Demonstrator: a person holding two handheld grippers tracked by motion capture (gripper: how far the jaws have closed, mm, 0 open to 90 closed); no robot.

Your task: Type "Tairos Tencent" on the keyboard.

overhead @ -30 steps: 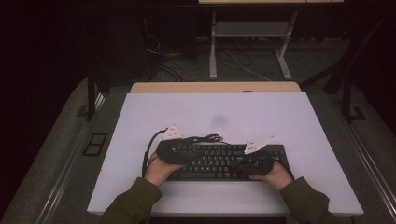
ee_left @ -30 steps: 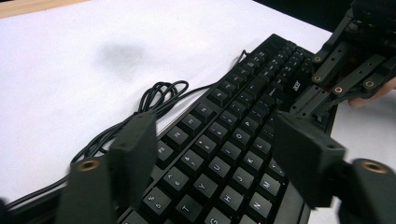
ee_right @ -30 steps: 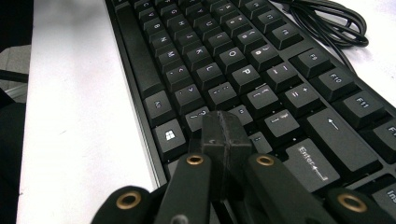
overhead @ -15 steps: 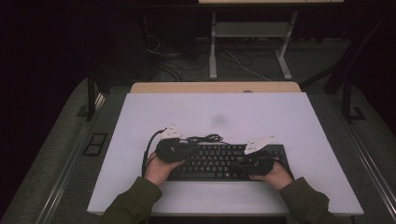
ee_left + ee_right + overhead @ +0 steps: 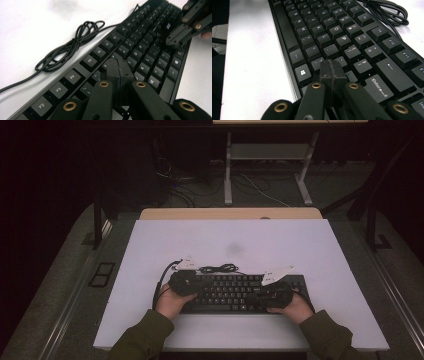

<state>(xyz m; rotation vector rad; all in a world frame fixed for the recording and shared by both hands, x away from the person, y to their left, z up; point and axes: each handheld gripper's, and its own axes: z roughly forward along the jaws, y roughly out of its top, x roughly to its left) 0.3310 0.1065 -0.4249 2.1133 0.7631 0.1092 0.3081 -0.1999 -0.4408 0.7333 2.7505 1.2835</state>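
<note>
Left gripper (image 5: 117,75) jaws just closed, nothing between them, tip poised over the left half of the black keyboard (image 5: 240,292); right gripper (image 5: 332,75) also pinched empty, above the keys near Enter, so likely both set to poke keys. Keyboard sits near the table (image 5: 150,245) front edge, coiled cable (image 5: 72,43) just behind it, bare room beyond

white tabletop (image 5: 310,250); metal frame (image 5: 270,170), floor cables (image 5: 200,190)
</note>
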